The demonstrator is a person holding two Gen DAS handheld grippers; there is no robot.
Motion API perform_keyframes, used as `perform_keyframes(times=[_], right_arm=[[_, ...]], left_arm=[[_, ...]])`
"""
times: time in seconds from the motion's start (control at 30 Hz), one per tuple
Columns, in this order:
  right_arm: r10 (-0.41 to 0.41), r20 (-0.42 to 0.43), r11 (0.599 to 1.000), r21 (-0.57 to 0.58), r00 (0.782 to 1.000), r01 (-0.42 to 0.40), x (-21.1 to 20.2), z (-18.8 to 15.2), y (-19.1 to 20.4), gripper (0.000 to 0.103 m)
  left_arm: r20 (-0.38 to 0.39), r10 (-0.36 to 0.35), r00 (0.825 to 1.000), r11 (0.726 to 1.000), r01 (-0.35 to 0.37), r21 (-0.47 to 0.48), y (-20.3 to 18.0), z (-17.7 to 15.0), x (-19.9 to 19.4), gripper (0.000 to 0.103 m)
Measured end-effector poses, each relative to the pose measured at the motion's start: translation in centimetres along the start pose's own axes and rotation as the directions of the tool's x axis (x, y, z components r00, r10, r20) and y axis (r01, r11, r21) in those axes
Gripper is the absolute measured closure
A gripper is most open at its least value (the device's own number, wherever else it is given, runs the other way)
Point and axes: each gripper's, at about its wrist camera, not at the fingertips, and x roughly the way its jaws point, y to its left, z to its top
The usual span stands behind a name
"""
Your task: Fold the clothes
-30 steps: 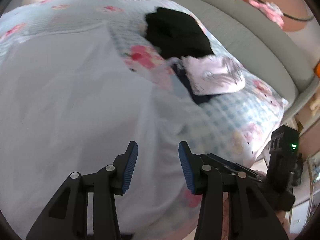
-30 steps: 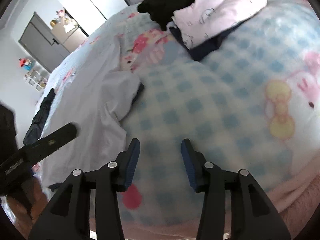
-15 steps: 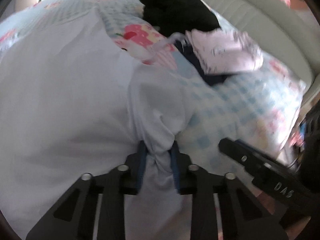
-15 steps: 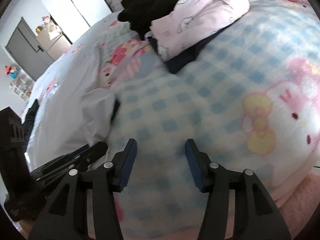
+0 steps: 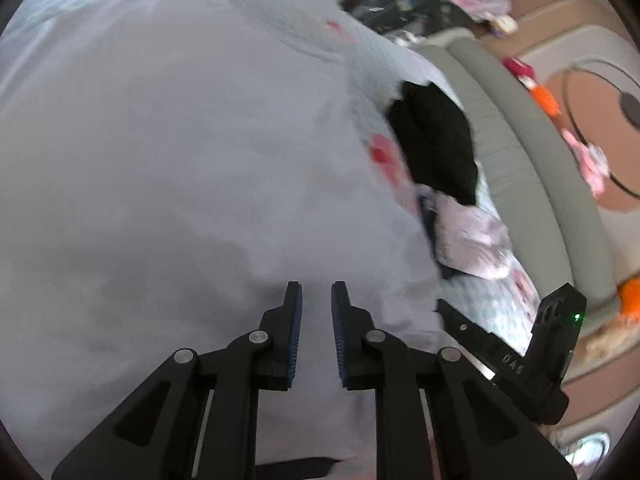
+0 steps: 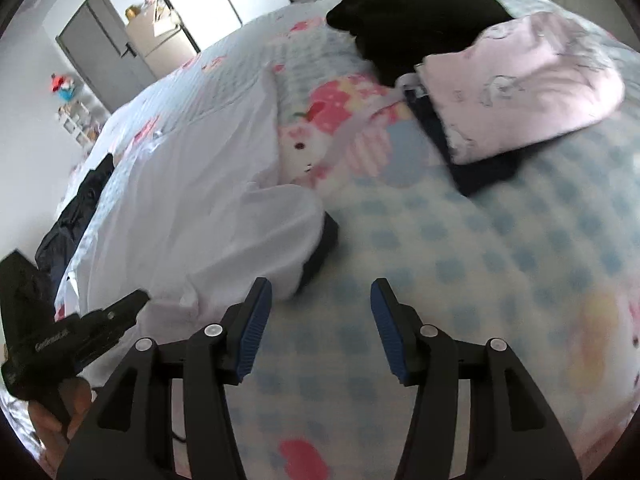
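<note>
A white garment (image 5: 180, 160) lies spread over the bed, and its bunched sleeve (image 6: 280, 220) ends on the blue-checked blanket (image 6: 460, 280). My left gripper (image 5: 316, 292) is shut on the white fabric, which fills the narrow gap between its blue pads. It shows at the left edge of the right wrist view, its fingers (image 6: 128, 304) over the garment's near edge. My right gripper (image 6: 320, 292) stands open above the blanket with nothing between its fingers, and the sleeve end is just beyond its left finger.
A black garment (image 6: 416, 12) and a folded pink one (image 6: 520, 80) on a navy piece (image 6: 480, 176) lie at the far right of the bed. Dark clothes (image 6: 80, 208) are heaped at the left. The grey bed frame (image 5: 520, 160) borders a floor with toys (image 5: 584, 156).
The left gripper closed on the white cloth, then swung sideways and rolled, so the garment now fills its view. The right gripper opened wider and moved towards the sleeve end.
</note>
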Motion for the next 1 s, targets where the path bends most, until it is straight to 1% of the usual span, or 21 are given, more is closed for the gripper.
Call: perform_keyframes(times=[0.07, 0.1, 0.13, 0.17, 0.2, 0.23, 0.27, 0.33, 0.4, 0.43, 0.47, 0.53, 0.6, 0.63, 0.67, 0.7, 0.73, 0.8, 0.87, 0.93, 1.0], right_arm=[[0.019, -0.025, 1.000, 0.009, 1.000, -0.019, 1.2, -0.1, 0.3, 0.050], [0.016, -0.013, 1.000, 0.025, 1.000, -0.016, 1.3, -0.4, 0.1, 0.050], [0.012, -0.002, 0.999, 0.042, 1.000, -0.012, 1.5, -0.7, -0.1, 0.050], [0.008, 0.009, 0.998, 0.059, 1.000, -0.009, 1.6, -1.1, -0.3, 0.050], [0.007, 0.015, 0.996, 0.093, 1.000, -0.009, 1.4, -1.4, -0.9, 0.050], [0.013, 0.027, 0.993, 0.119, 1.000, -0.016, 1.0, -1.5, -1.4, 0.050], [0.018, 0.038, 0.989, 0.144, 0.999, -0.023, 0.6, -1.5, -2.0, 0.050], [-0.031, 0.050, 0.985, 0.171, 0.998, 0.022, -0.1, -1.3, -3.0, 0.050], [-0.088, 0.039, 0.979, 0.190, 0.995, 0.079, -0.6, -0.9, -3.9, 0.050], [-0.059, 0.028, 0.982, 0.179, 0.998, 0.053, -0.7, -0.9, -4.1, 0.050], [-0.030, 0.016, 0.986, 0.167, 0.999, 0.027, -0.8, -0.8, -4.2, 0.050], [0.067, -0.050, 0.994, 0.095, 0.997, -0.062, 0.1, -0.9, -3.5, 0.050], [0.119, -0.092, 0.992, 0.051, 0.989, -0.114, 1.3, -1.3, -2.4, 0.047], [0.116, -0.102, 0.993, 0.036, 0.988, -0.113, 1.8, -1.3, -2.0, 0.047], [0.100, -0.103, 0.995, 0.022, 0.990, -0.098, 2.2, -1.3, -1.7, 0.047], [0.076, -0.095, 0.997, 0.013, 0.993, -0.075, 2.6, -1.1, -1.4, 0.047], [0.076, -0.084, 0.997, 0.018, 0.994, -0.075, 2.8, -0.8, -1.4, 0.047], [0.092, -0.055, 0.995, 0.045, 0.994, -0.090, 2.9, -0.2, -1.7, 0.047], [0.127, -0.023, 0.989, 0.085, 0.992, -0.125, 3.0, 0.5, -2.2, 0.047], [0.156, -0.002, 0.980, 0.124, 0.988, -0.155, 3.1, 0.8, -2.8, 0.047], [0.166, 0.006, 0.976, 0.142, 0.986, -0.165, 2.8, 0.7, -3.1, 0.047]], left_arm=[[-0.007, 0.010, 1.000, 1.000, -0.010, 0.008, 0.1, -0.1, -0.2, 0.086], [-0.006, 0.002, 1.000, 0.999, -0.002, 0.035, -0.4, -0.2, -0.3, 0.085], [-0.002, -0.010, 1.000, 0.997, 0.010, 0.078, -1.2, -0.4, -0.6, 0.076], [-0.003, -0.017, 1.000, 0.992, 0.017, 0.128, -2.3, -0.6, -0.7, 0.054], [-0.007, -0.018, 1.000, 0.983, 0.019, 0.183, -3.6, -0.7, -0.7, 0.044], [-0.008, -0.021, 1.000, 0.972, 0.022, 0.235, -4.9, -0.8, -0.5, 0.041], [-0.008, -0.027, 1.000, 0.958, 0.028, 0.287, -6.2, -0.9, -0.2, 0.041], [-0.011, -0.019, 1.000, 0.928, 0.022, 0.371, -8.4, -0.9, 1.0, 0.041], [-0.024, 0.042, 0.999, 0.901, -0.027, 0.432, -9.7, -0.7, 3.0, 0.041], [-0.037, 0.083, 0.996, 0.890, -0.058, 0.453, -9.9, -0.7, 4.0, 0.048], [-0.054, 0.122, 0.991, 0.883, -0.083, 0.462, -9.9, -0.9, 5.0, 0.062], [-0.085, 0.180, 0.980, 0.877, -0.121, 0.465, -9.5, -1.4, 6.6, 0.071], [-0.088, 0.176, 0.980, 0.889, -0.120, 0.441, -8.9, -1.9, 6.6, 0.074], [-0.093, 0.157, 0.983, 0.903, -0.105, 0.416, -8.7, -2.0, 6.3, 0.077], [-0.101, 0.126, 0.987, 0.917, -0.077, 0.391, -8.6, -2.0, 5.8, 0.080], [-0.112, 0.084, 0.990, 0.930, -0.038, 0.366, -8.7, -2.2, 5.3, 0.080], [-0.126, 0.046, 0.991, 0.938, 0.001, 0.348, -8.8, -2.4, 4.9, 0.080], [-0.164, -0.013, 0.986, 0.943, 0.067, 0.325, -9.4, -2.8, 4.6, 0.080], [-0.211, -0.042, 0.976, 0.947, 0.107, 0.304, -10.0, -3.3, 5.2, 0.080], [-0.249, -0.055, 0.967, 0.954, 0.125, 0.273, -9.9, -4.0, 6.0, 0.080], [-0.260, -0.048, 0.964, 0.962, 0.115, 0.248, -9.6, -4.6, 6.4, 0.079]])
